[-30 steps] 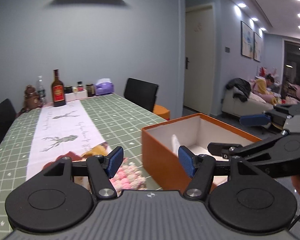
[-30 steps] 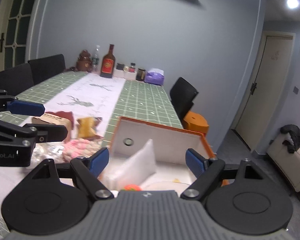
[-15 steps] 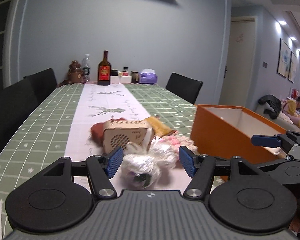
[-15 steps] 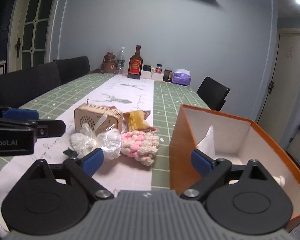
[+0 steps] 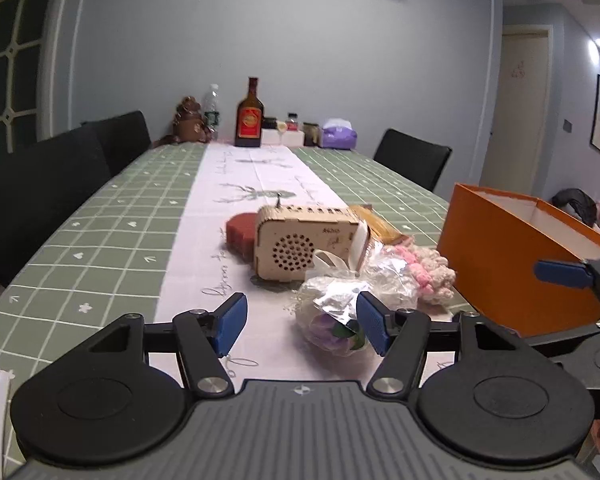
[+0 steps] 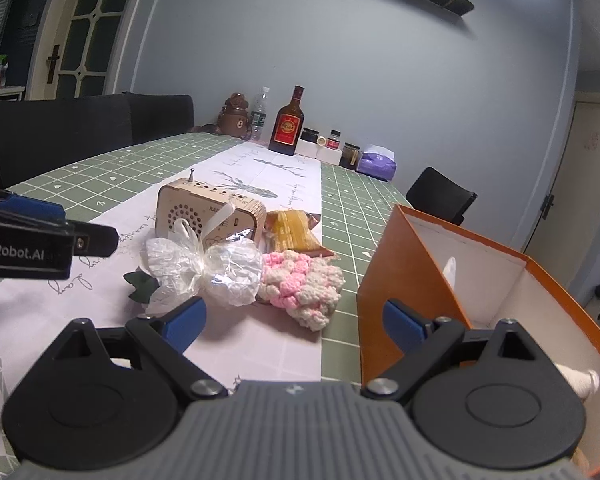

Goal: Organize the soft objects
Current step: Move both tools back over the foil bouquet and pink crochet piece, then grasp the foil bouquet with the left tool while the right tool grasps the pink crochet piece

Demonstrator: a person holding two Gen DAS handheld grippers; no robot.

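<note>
The cellophane-wrapped bouquet (image 5: 342, 312) lies just ahead of the wide, empty left gripper (image 5: 298, 328), its flowers blurred by wrap. The right gripper (image 6: 294, 322), newly spread and empty, faces the crochet bundle (image 6: 300, 288); the orange box (image 6: 452, 280) is cut off beside it.

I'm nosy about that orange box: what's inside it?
The right wrist view shows the orange box open, with white walls, an upright white tissue-like sheet and a white rounded thing on the floor. The near wall and the gripper hide the rest.
</note>
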